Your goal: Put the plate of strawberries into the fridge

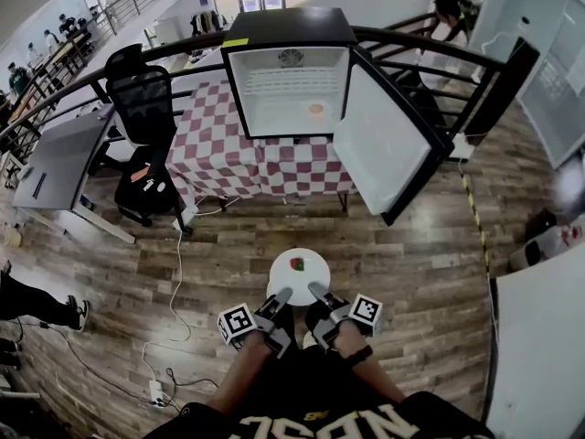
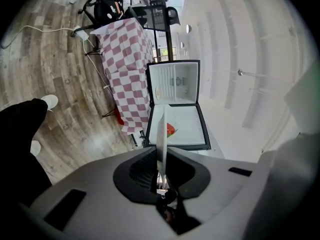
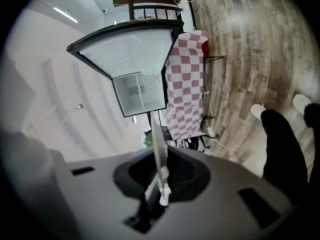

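Gripping a white plate (image 1: pixel 299 273) from its near side with both tools: left gripper (image 1: pixel 281 296) clamped on the near-left rim, right gripper (image 1: pixel 317 293) clamped on the near-right rim, both shut down to a thin gap on that edge in the gripper views, with the plate edge-on between the jaws. Holding it about level over the wood floor (image 1: pixel 411 263), well apart from the fridge (image 1: pixel 288 71), so not yet in. Carrying one red strawberry (image 1: pixel 297 264) with a green top near the plate's middle; no others made out. Facing the fridge straight ahead at the far side, up on a bench (image 1: pixel 219 158) with a red-and-white checked cloth, door (image 1: pixel 384 144) swung wide to the right, white inside with a wire shelf (image 1: pixel 285 85) and room below it. Judging the plate as stiff, light, smooth and probably slippery at the rim; can't tell ceramic from plastic, so best treated as breakable. Pinching only a thin edge from one side, so likely to sag or pivot at the far side if either grip loosens. Better to keep both holds on the rim, spread left and right, away from the fruit. Reckoning the strawberry soft, loose and ready to roll or slide on the slick surface, so keep level, move slowly, no squeezing the fruit itself. Watch the far rim against the fridge frame and shelf on the way in.
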Action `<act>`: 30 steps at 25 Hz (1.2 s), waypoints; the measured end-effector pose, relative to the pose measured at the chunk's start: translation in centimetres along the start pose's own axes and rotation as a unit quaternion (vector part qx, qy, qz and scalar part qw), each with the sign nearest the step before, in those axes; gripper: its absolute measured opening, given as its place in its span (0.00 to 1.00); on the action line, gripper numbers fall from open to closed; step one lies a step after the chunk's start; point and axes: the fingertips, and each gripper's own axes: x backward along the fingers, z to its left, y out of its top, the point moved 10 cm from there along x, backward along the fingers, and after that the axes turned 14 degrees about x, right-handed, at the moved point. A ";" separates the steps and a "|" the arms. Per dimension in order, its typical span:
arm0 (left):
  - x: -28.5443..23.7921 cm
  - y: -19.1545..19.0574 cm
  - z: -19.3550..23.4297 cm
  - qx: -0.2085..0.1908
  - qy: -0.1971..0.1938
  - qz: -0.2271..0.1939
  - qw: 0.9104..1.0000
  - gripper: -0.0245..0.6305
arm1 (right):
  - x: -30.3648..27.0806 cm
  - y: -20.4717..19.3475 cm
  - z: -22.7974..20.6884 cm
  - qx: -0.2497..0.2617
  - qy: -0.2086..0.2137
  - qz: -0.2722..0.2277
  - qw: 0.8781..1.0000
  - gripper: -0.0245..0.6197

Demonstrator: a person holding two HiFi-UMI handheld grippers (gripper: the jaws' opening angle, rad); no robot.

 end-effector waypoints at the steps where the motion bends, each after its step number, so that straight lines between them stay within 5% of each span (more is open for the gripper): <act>1: -0.4 0.8 -0.1 0.002 0.000 0.004 1.000 0.11 | -0.6 0.2 0.1 0.003 -0.001 -0.002 1.000 0.09; 14: -8.7 15.8 -6.5 0.000 -0.014 0.037 0.999 0.11 | -16.4 7.2 4.0 0.093 0.015 0.002 0.996 0.09; 20: -11.1 23.0 -9.2 -0.023 -0.012 0.044 0.999 0.11 | -23.7 8.9 5.3 0.093 0.020 -0.005 0.995 0.09; 30: -13.1 28.2 -8.6 -0.002 0.007 0.067 0.998 0.11 | -28.1 9.1 4.3 0.077 -0.015 -0.028 0.996 0.09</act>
